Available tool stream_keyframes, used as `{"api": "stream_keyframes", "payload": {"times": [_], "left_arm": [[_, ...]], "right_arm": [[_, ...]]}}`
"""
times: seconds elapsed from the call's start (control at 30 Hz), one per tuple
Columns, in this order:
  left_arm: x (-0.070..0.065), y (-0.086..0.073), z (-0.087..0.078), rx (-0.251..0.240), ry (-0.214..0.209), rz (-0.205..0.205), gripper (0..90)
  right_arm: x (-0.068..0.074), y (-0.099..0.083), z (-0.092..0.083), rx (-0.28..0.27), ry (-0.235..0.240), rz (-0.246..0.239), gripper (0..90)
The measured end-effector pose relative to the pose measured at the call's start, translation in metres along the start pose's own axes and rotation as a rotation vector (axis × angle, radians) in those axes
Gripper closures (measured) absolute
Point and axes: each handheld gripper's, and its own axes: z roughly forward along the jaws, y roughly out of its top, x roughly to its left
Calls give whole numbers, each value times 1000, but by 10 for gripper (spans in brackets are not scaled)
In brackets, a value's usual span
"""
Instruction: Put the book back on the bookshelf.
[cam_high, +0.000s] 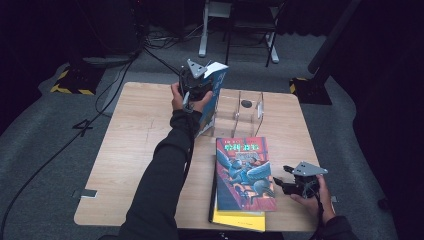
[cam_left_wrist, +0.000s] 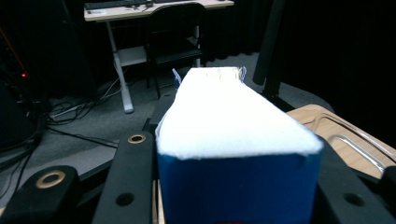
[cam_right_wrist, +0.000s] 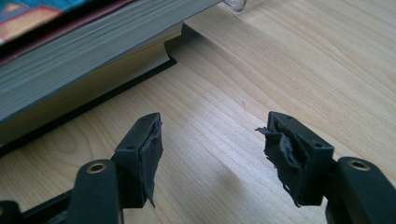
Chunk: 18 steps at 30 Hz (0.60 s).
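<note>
— Paper and card, mostly. Far left of the work, the left gripper (cam_high: 196, 86) is raised over the back of the table (cam_high: 135, 150), its black jaws pinching a thick blue-covered book (cam_high: 212, 102) that stands on end and leans a little.

— What does its own camera add?

— The left gripper view looks straight along the blue-covered book (cam_left_wrist: 233, 140): a matt blue spine low in the picture, a bright white block of page edges, slightly rough, and a jaw pressed flat on each cover. The high view gives the setting instead: just right of the book stands a clear plastic rack (cam_high: 240, 112) with upright dividers.

— And nearer the person?

— A stack of two books (cam_high: 242, 182) lies flat, a glossy illustrated cover on top of a yellow one. The right gripper view shows the stack's side: grey, finely lined page edges over a dark board.

— The right tool?

— The right gripper (cam_high: 279, 184) rests low, just right of the stack, not touching it. Its jaws stand spread with nothing between them; the rubber pads (cam_right_wrist: 152, 144) look torn and ragged.

— The surroundings?

— Pale wood grain with rounded corners, grey carpet, trailing cables (cam_high: 55, 155), a white-legged desk (cam_left_wrist: 116, 56) and a dark chair (cam_left_wrist: 175, 42).
</note>
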Motion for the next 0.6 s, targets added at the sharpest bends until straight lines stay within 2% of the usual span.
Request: {"api": "stream_keyframes", "payload": {"times": [0.17,0.27,0.4,0.6], "left_arm": [[-7,1,11,10,33,27,600],[-8,-1,17,9,40,15,600],[-7,-6,16,9,19,0,599],[-6,-10,2,36,-17,24,591]], "right_arm": [[0,0,0,0,4,-5,371],[1,0,0,4,6,-7,371],[1,0,0,-1,4,-11,371],[0,0,-1,5,0,-2,371]]}}
